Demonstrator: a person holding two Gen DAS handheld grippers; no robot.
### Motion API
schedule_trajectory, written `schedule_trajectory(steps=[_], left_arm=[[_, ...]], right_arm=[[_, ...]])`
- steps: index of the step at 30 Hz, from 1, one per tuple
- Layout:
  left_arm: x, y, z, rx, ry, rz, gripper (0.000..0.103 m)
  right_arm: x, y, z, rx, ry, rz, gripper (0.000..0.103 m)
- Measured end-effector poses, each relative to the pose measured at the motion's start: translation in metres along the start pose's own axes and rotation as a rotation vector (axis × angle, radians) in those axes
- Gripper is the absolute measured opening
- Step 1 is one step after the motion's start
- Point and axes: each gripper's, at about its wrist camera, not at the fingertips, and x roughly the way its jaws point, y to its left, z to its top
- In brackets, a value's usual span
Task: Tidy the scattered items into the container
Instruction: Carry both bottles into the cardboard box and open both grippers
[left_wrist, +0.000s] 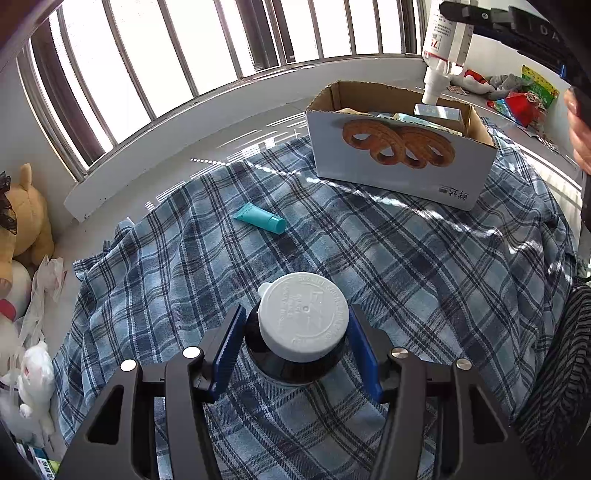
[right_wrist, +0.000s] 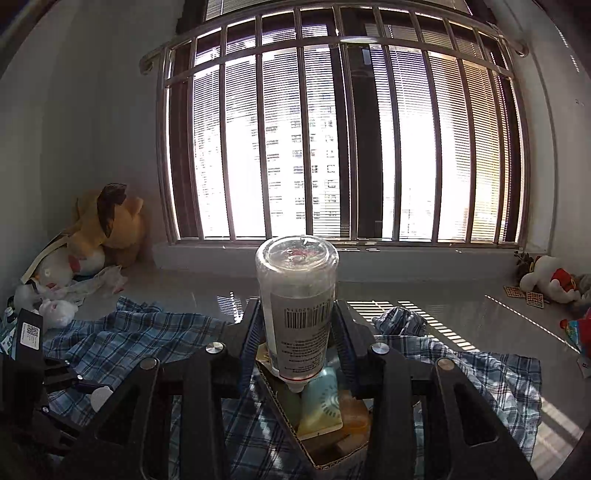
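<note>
1. The right gripper (right_wrist: 298, 332) clasped a clear bottle (right_wrist: 297, 306) upside down, its white nozzle pointing into the cardboard box (left_wrist: 399, 162), which stood at the far right of the plaid cloth (left_wrist: 369, 266).
2. The left gripper (left_wrist: 297, 345) had its jaws around a dark jar (left_wrist: 295, 365) with a white lid (left_wrist: 303, 317), near the cloth's near edge; whether the pads pressed it yet, I could not tell.
3. A teal tube (left_wrist: 260, 218) lay loose on the cloth, well apart from the box.
4. The box already held several things, so the bottle, let go from that height, might land on them and tip over the rim.
5. The smooth jar might slip if lifted on a slack hold.
</note>
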Motion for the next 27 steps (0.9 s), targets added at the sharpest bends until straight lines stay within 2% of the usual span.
schedule_trajectory(steps=[2, 6, 9, 12, 19, 24, 25, 26, 27], left_arm=[[-0.003, -0.001, 0.007, -0.003, -0.016, -0.001, 0.058], [-0.011, -0.005, 0.029, -0.017, -0.074, 0.004, 0.058], [-0.018, -0.005, 0.054, -0.070, -0.151, 0.013, 0.058], [-0.020, -0.012, 0.085, -0.079, -0.195, -0.011, 0.058], [-0.024, -0.046, 0.162, -0.072, -0.342, -0.032, 0.058], [-0.003, -0.063, 0.191, -0.094, -0.335, -0.104, 0.057], [0.003, -0.066, 0.192, -0.095, -0.326, -0.114, 0.055], [0.007, -0.068, 0.192, -0.091, -0.326, -0.109, 0.047], [0.011, -0.071, 0.192, -0.082, -0.326, -0.093, 0.046]], right_arm=[[0.004, -0.003, -0.005, -0.005, 0.028, -0.043, 0.037], [0.009, -0.007, -0.018, -0.014, 0.098, -0.071, 0.037], [0.011, -0.005, -0.017, -0.033, 0.100, -0.083, 0.037], [0.017, -0.003, -0.016, -0.049, 0.113, -0.093, 0.037], [0.040, -0.017, -0.017, 0.012, 0.113, -0.021, 0.037], [0.054, -0.029, -0.016, 0.038, 0.139, -0.002, 0.037], [0.053, -0.030, -0.018, 0.038, 0.140, -0.002, 0.037], [0.053, -0.030, -0.021, 0.036, 0.146, 0.001, 0.037], [0.053, -0.030, -0.024, 0.030, 0.155, 0.006, 0.037]])
